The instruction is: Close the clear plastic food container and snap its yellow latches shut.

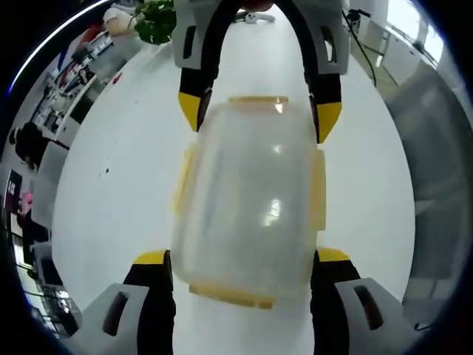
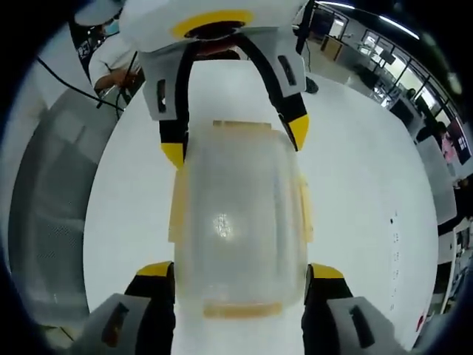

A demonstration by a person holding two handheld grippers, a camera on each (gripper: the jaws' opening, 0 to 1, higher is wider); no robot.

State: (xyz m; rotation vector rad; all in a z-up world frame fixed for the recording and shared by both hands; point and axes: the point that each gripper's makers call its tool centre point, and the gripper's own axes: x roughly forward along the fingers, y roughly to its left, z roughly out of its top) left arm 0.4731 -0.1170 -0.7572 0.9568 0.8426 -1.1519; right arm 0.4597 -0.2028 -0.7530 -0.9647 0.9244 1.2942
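**Both claws grip the container from opposite ends**

The left gripper (image 1: 240, 259) and right gripper (image 2: 240, 274) each clamp the clear container (image 1: 251, 200), facing each other along its long axis on the white table (image 1: 118, 185). Its yellow latches (image 1: 318, 188) lie between them on the long sides, equally near both.

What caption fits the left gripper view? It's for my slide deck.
Clear food container with yellow latches on a white table, flanked at both ends by the two hand-held grippers' jaws.

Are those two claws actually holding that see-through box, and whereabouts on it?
Yes. The clear plastic food container with yellow latches is clamped from opposite ends: the left gripper on one end's sides, the right gripper on the other's.
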